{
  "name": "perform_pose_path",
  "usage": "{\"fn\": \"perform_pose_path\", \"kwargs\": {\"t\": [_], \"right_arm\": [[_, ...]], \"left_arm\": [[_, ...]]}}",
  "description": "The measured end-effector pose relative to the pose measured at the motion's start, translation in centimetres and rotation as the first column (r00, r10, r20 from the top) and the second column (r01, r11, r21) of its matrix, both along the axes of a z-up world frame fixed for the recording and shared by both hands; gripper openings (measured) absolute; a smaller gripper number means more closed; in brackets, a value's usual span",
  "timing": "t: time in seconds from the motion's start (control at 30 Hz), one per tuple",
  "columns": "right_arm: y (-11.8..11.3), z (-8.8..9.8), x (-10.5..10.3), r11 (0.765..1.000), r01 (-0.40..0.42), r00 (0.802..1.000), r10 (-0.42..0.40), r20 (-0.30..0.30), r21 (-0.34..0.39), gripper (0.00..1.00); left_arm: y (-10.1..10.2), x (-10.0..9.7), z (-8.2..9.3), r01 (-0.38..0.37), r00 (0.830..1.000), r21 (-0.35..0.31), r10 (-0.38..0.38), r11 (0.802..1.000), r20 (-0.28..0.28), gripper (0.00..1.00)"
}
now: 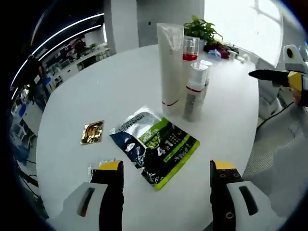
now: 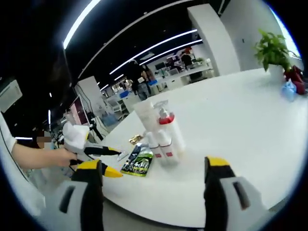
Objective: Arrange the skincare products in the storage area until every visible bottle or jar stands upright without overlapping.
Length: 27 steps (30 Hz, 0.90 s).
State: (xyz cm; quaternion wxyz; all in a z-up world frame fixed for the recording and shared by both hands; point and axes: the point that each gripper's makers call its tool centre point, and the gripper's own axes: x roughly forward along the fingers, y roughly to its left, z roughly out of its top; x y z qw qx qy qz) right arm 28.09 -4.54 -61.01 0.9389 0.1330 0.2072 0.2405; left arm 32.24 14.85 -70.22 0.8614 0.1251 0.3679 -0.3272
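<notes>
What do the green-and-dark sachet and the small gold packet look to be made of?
Sachet: likely glossy plastic or foil film; it lies flat with glare and creases. Gold packet: probably metallic foil, given its bright crinkled shine. Neither can be confirmed by look alone.

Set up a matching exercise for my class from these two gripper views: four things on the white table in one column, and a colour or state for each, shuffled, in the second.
Things:
1. tall white tube
2. foil sachet
3. small packet
4. pump bottle

Descriptions:
A. gold, lying flat by itself
B. standing upright, thin red band near its base
C. dark and green, lying flat
D. standing, red collar under a clear pump head

Pairs: 1-B, 2-C, 3-A, 4-D
</notes>
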Motion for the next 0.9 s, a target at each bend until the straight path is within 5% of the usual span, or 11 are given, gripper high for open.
{"fn": "perform_pose_path", "kwargs": {"t": [0.9], "right_arm": [[0.0, -0.2, 0.1, 0.999, 0.001, 1.000, -0.001, 0.010, -0.035, 0.87]], "left_arm": [[4.6, -5.5, 4.2, -0.258, 0.964, -0.152, 0.264, 0.954, 0.026, 0.97]]}}
